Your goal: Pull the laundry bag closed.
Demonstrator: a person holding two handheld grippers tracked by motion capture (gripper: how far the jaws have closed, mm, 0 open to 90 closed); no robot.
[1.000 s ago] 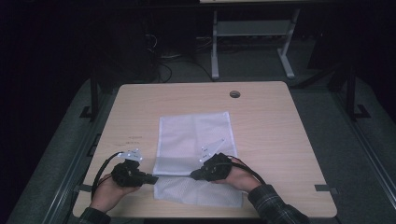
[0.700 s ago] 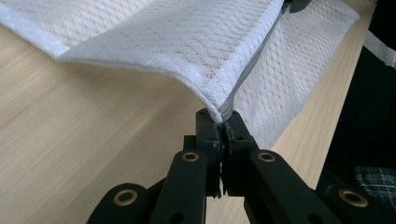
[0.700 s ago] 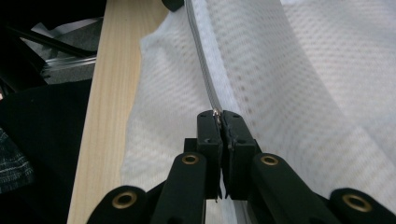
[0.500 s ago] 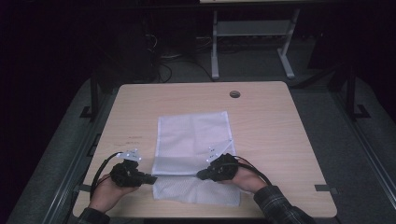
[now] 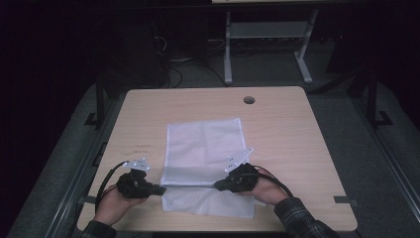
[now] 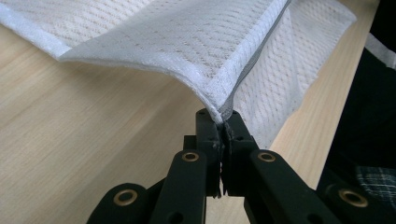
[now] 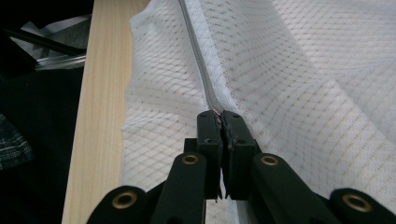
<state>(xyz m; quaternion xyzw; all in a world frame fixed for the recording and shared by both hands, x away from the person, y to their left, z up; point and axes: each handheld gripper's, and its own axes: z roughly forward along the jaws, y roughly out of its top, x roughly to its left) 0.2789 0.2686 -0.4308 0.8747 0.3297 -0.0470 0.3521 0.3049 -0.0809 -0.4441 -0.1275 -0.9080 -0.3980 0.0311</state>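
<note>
Left gripper (image 6: 223, 122) clamped on corner of white mesh bag (image 5: 205, 148). Right gripper (image 7: 220, 115) pinched shut on its grey zipper (image 7: 198, 60). Bag spread over wooden table (image 5: 297, 129).

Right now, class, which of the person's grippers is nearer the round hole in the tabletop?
Right. The right gripper sits toward the table's near edge, more nearly below the hole. The left gripper is equally near that edge but farther across.

text: none legible | faint dark marks on table (image 5: 307, 148) | too small to read
</note>
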